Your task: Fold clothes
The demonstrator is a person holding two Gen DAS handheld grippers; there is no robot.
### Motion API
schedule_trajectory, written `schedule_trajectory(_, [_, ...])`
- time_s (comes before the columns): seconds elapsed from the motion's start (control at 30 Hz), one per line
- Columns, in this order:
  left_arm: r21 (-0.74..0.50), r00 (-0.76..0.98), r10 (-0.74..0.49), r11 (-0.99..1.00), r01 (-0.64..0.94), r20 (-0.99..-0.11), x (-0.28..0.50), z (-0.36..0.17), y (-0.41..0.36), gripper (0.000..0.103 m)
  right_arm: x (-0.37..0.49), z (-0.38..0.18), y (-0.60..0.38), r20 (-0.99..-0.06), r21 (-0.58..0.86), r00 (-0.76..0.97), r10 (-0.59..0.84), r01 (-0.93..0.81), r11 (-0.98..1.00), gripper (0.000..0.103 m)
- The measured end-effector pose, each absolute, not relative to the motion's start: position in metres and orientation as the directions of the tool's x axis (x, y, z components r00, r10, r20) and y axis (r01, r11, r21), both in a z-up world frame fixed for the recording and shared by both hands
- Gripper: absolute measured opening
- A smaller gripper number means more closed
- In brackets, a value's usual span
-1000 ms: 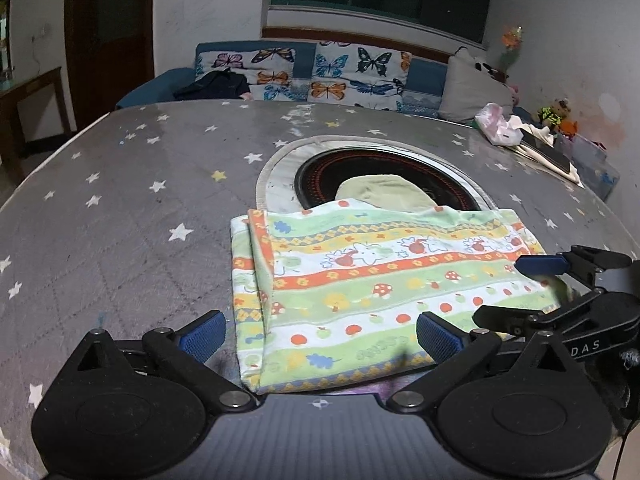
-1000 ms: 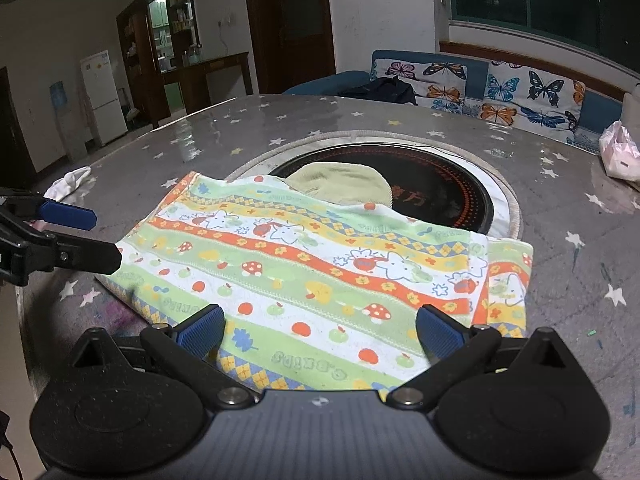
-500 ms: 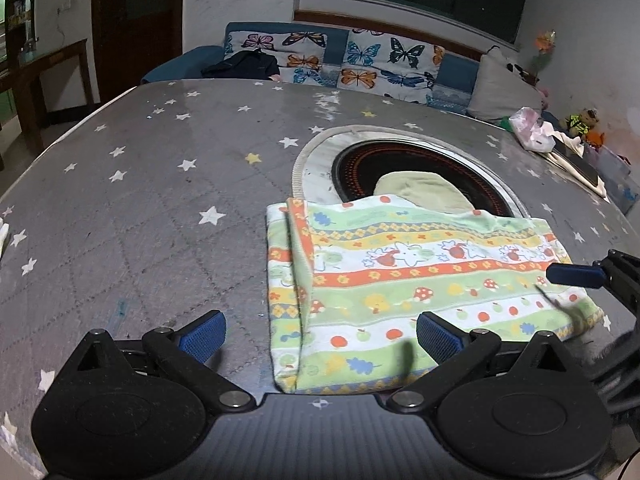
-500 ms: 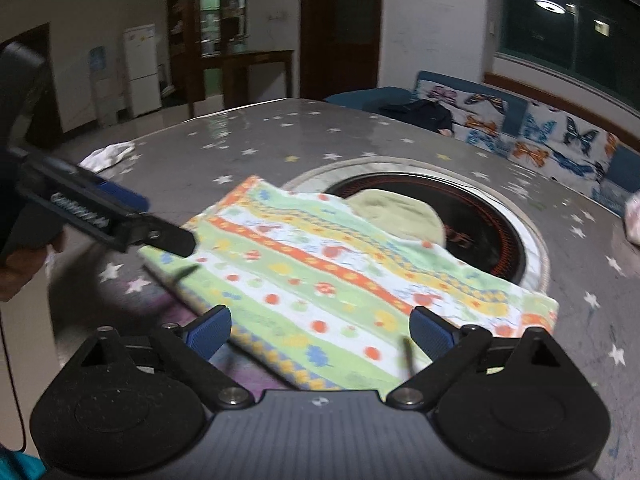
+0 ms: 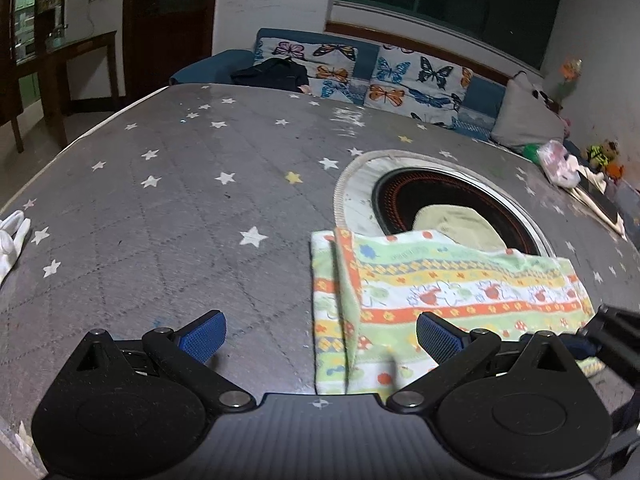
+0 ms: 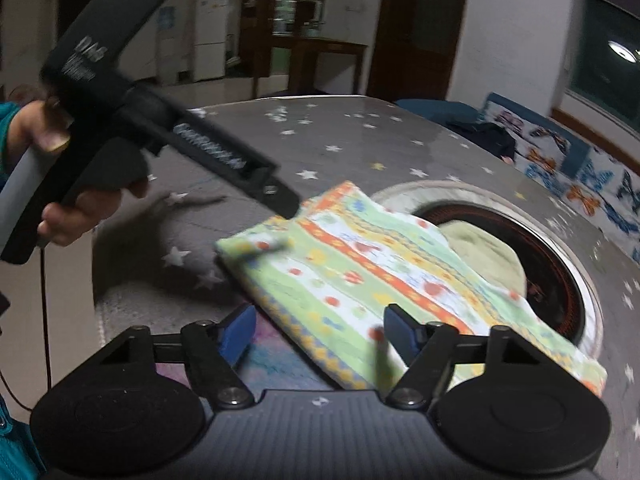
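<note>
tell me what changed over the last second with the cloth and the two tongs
Both tongs slid sideways: the left tongs toward the cloth's folded left edge, the right tongs toward its other end. The right tongs are closing, with the near edge of the patterned cloth between their pads but not yet pinched. The left tongs stayed wide open, holding nothing. The cloth stayed folded, lying over the rim of the round recess in the table.

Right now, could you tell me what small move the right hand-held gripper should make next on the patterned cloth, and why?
Probably ease the right hand-held gripper forward so its closing jaws take the near edge of the cloth: that edge lies between the pads, not yet pinched, and the cloth lies flat on the table.
</note>
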State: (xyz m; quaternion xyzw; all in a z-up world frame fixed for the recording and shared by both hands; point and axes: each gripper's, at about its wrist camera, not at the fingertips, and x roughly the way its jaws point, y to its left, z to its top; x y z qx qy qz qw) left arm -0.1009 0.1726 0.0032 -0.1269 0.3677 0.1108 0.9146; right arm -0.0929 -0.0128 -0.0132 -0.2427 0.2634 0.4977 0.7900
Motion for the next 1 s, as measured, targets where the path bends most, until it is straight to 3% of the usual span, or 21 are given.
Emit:
schedule_trajectory(0.13, [-0.179, 0.704, 0.096, 0.935, -0.306, -0.703, -0.098, 0.004, 0.178, 0.103, -0.102, -0.016, 0.004, -0.655, -0.184, 0.366, 0.661, -0.926, 0.33, 0.061])
schedule_trajectory(0.3, [-0.236, 0.702, 0.065, 0.916, -0.324, -0.709, -0.095, 0.004, 0.185, 0.103, -0.114, -0.021, 0.024, -0.654, -0.254, 0.369, 0.66, -0.929, 0.268, 0.06])
schedule_trajectory(0.47, [-0.274, 0.697, 0.039, 0.902, -0.333, -0.716, -0.094, 0.001, 0.188, 0.103, -0.117, -0.026, 0.036, -0.673, -0.26, 0.354, 0.65, -0.935, 0.24, 0.042])
schedule_trajectory(0.63, [-0.327, 0.697, 0.01, 0.878, -0.349, -0.717, -0.093, 0.0, 0.194, 0.103, -0.109, -0.021, 0.031, -0.663, -0.196, 0.328, 0.673, -0.944, 0.267, 0.018])
schedule_trajectory(1.0, [-0.552, 0.728, -0.128, 0.742, -0.381, -0.674, -0.088, 0.0, 0.205, 0.103, -0.082, 0.011, 0.0, -0.583, 0.003, 0.309, 0.751, -0.924, 0.382, 0.011])
